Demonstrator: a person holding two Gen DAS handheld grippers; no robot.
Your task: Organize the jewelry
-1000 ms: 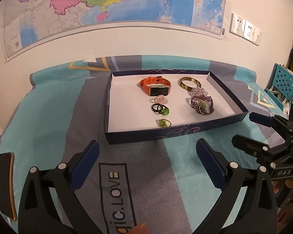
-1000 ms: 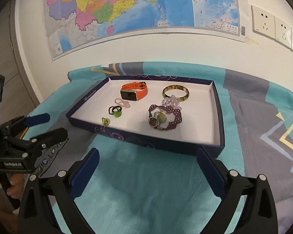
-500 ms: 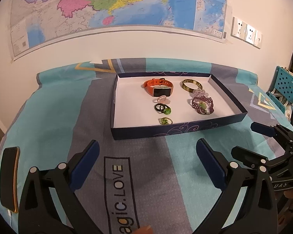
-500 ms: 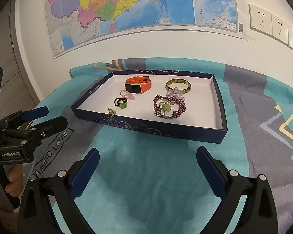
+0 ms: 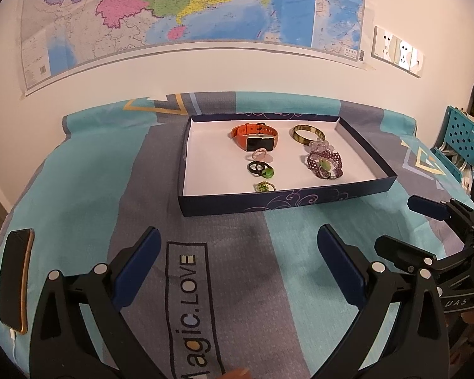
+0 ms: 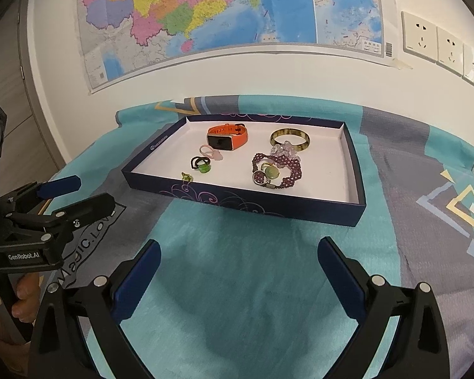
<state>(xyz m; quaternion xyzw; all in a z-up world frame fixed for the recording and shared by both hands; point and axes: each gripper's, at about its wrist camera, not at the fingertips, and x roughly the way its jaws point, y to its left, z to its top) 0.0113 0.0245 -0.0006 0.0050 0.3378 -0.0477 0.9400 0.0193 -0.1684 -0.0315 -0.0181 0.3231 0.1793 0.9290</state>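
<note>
A dark blue tray (image 5: 268, 203) (image 6: 243, 200) with a white floor lies on the patterned cloth. In it are an orange watch (image 5: 256, 137) (image 6: 227, 137), a brown bangle (image 5: 306, 134) (image 6: 289, 139), a purple beaded bracelet (image 5: 325, 164) (image 6: 276, 170), a pink ring (image 5: 260, 155) (image 6: 210, 152), a black ring with a green stone (image 5: 261, 169) (image 6: 200, 164) and a small green ring (image 5: 264, 187) (image 6: 186, 176). My left gripper (image 5: 237, 265) (image 6: 75, 194) is open and empty, near of the tray. My right gripper (image 6: 238, 271) (image 5: 404, 224) is open and empty too.
A phone (image 5: 15, 281) lies on the cloth at the left edge. A map (image 5: 173, 9) hangs on the wall behind the table, with wall sockets (image 6: 439, 44) to its right. A blue perforated chair (image 5: 461, 139) stands at the far right.
Both grippers have pulled back and up from the tray, which now looks smaller and farther. Nothing in the tray has moved.
</note>
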